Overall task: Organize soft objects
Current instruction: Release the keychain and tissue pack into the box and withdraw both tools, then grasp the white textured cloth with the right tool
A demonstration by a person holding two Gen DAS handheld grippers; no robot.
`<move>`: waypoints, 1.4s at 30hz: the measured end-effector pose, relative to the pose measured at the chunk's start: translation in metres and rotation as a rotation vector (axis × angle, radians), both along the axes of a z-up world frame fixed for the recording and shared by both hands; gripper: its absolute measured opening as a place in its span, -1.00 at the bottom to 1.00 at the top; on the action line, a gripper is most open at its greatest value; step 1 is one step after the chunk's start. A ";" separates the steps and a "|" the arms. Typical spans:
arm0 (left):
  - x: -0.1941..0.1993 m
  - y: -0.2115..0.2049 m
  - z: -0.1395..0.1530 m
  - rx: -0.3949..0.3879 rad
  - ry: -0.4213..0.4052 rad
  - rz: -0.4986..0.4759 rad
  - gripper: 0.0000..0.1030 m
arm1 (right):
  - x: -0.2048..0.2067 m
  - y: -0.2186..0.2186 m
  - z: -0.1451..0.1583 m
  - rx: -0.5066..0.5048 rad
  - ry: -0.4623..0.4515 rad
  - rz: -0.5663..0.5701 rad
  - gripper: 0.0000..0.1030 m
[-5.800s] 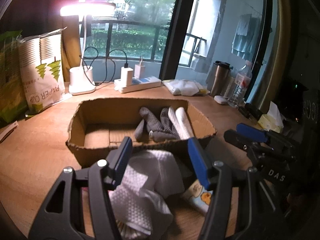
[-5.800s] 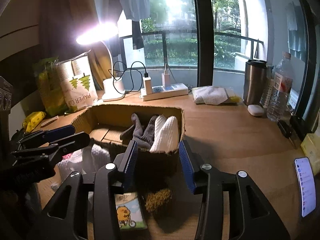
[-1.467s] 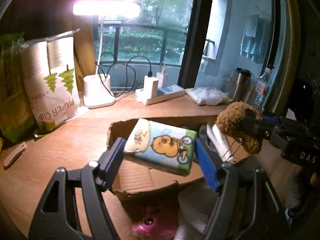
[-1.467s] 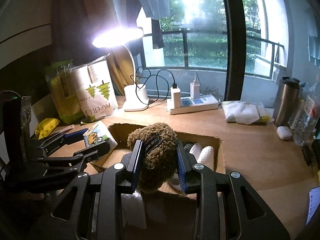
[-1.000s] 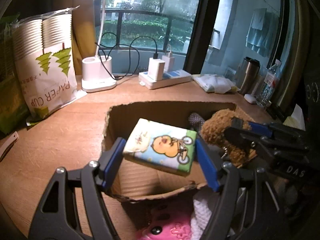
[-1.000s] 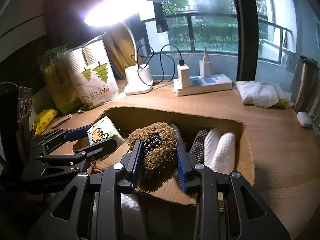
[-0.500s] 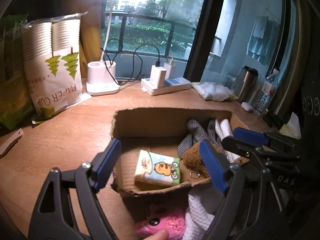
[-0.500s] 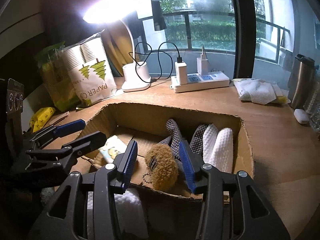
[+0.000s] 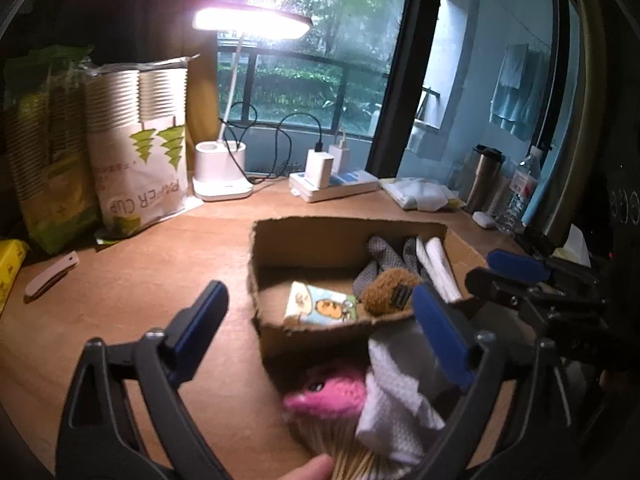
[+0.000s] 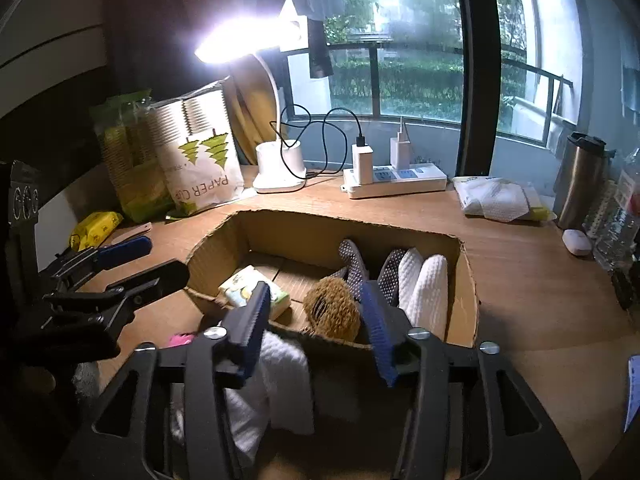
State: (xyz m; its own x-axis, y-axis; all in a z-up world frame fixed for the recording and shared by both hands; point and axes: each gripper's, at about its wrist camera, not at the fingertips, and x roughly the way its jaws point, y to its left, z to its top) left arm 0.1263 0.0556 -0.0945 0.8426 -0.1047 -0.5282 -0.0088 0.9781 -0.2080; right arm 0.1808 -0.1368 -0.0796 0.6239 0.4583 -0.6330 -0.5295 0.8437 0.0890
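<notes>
An open cardboard box (image 9: 276, 240) (image 10: 468, 280) sits on the wooden table. In it lie a tissue pack with a duck print (image 9: 320, 306) (image 10: 256, 284), a brown plush toy (image 9: 390, 290) (image 10: 332, 310), grey dotted socks (image 10: 352, 260) and rolled white cloths (image 10: 428, 292). My left gripper (image 9: 320, 330) is open and empty, held in front of the box. My right gripper (image 10: 316, 324) is open and empty at the box's near wall. A pink plush toy (image 9: 328, 394) (image 10: 180, 339) and a white cloth (image 9: 400, 400) (image 10: 276, 384) lie outside, just in front of the box.
At the back stand a lit desk lamp (image 9: 222, 176), a power strip with chargers (image 9: 332, 186), a paper cup bag (image 9: 140, 152), a steel tumbler (image 10: 580, 176), a water bottle (image 9: 520, 192) and a folded cloth (image 10: 496, 198). A phone (image 10: 632, 392) lies at the right edge.
Both grippers opened and let go: the tissue pack and the brown plush now lie in the box. Both grippers have since drawn back from the box; the left has swung to the left.
</notes>
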 end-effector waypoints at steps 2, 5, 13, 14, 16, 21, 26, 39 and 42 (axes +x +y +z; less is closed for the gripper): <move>-0.009 0.002 -0.001 -0.005 -0.001 0.002 0.84 | -0.005 0.000 -0.001 -0.010 0.001 -0.002 0.15; -0.021 0.007 -0.001 -0.008 -0.012 0.015 0.85 | -0.011 -0.001 -0.005 -0.016 0.009 -0.005 0.15; -0.035 0.013 -0.012 -0.025 0.008 0.029 0.85 | -0.021 0.008 -0.021 -0.040 0.045 0.009 0.15; -0.036 0.013 -0.014 -0.026 0.013 0.029 0.85 | -0.020 0.010 -0.023 -0.041 0.052 0.012 0.15; -0.037 0.016 -0.018 -0.030 0.020 0.030 0.85 | -0.019 0.014 -0.029 -0.047 0.065 0.019 0.15; -0.037 0.019 -0.029 -0.035 0.045 0.044 0.85 | -0.014 0.026 -0.045 -0.055 0.102 0.044 0.15; -0.035 0.020 -0.040 -0.038 0.072 0.052 0.85 | -0.010 0.032 -0.055 -0.068 0.106 0.050 -0.08; -0.017 -0.013 -0.044 0.002 0.100 -0.006 0.85 | -0.025 -0.019 -0.028 -0.047 -0.002 -0.010 -0.90; -0.011 -0.022 -0.044 0.020 0.110 -0.018 0.85 | -0.026 -0.041 -0.023 -0.040 -0.014 -0.055 -0.90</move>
State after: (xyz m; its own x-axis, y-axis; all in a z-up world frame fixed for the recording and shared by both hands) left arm 0.1150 0.0332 -0.1389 0.7778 -0.1074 -0.6193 -0.0133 0.9823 -0.1870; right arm 0.1548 -0.1782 -0.1025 0.6566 0.3976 -0.6409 -0.4830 0.8743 0.0476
